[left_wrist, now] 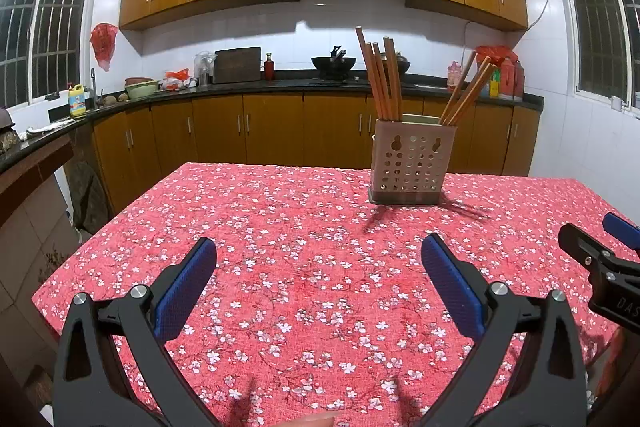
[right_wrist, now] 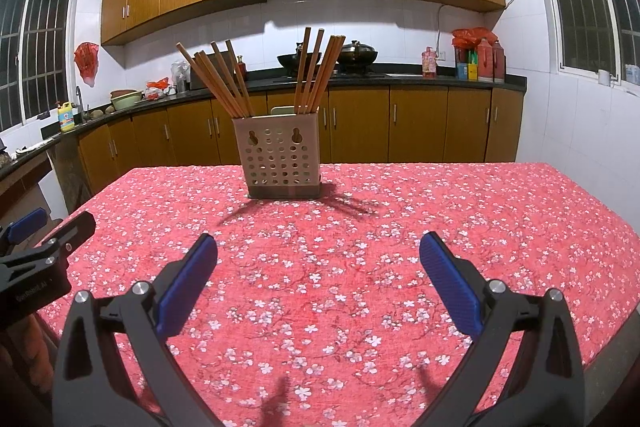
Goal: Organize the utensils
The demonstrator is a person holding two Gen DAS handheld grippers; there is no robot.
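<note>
**Chopsticks standing in holder, both tongs hanging empty**

Chopsticks point(right_wrist: 236, 83) are sitting tips-down in the beige perforated holder point(right_wrist: 280, 157), long axes near vertical. They're splitting into 2 bunches: in the right wrist view one bunch is leaning up-left, the other bunch point(right_wrist: 318, 71) is leaning slightly up-right. Holder is standing upright on the red floral tablecloth point(right_wrist: 400, 227), toward the table's far side.

Left gripper point(left_wrist: 318, 267) is hovering over bare cloth w/ fingers spread wide, nothing between them; holder point(left_wrist: 410, 163) is lying ahead & to its right, well apart. Right gripper point(right_wrist: 318, 267) is likewise spread wide & empty; holder is sitting ahead, a bit left of its centre line, well apart. Grippers are hanging side by side near the table's near edge.
</note>
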